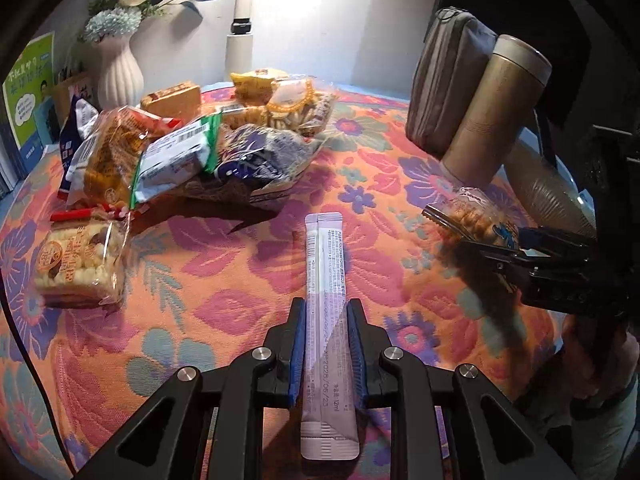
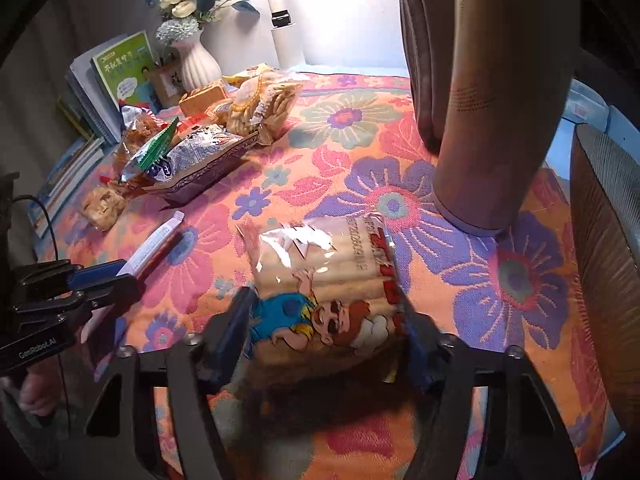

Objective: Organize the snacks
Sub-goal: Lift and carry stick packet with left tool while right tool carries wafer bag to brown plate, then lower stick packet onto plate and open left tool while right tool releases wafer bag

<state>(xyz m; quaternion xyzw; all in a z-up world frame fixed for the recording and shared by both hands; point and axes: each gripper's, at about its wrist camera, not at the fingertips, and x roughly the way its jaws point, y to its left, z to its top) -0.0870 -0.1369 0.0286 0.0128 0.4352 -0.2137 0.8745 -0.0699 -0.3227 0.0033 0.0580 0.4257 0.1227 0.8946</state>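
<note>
My left gripper (image 1: pixel 326 308) is shut on a long white stick sachet (image 1: pixel 324 264), which points away from me just above the floral tablecloth (image 1: pixel 224 280). In the right wrist view that gripper (image 2: pixel 128 276) comes in from the left with the sachet (image 2: pixel 160 240) sticking out. My right gripper (image 2: pixel 330 308) is shut on a clear biscuit packet with a cartoon figure (image 2: pixel 332 264), its blue pads pressing both sides. The left wrist view has this gripper (image 1: pixel 452 228) and packet (image 1: pixel 476 216) at the right. A pile of snack bags (image 1: pixel 180 152) lies at the back left.
A loose pack of puffed snacks (image 1: pixel 76 268) lies at the left, near the pile. A bronze flask (image 1: pixel 500 108) and a grey pouch (image 1: pixel 448 80) stand at the back right. A white vase with flowers (image 1: pixel 118 68) and books (image 1: pixel 30 92) line the far left.
</note>
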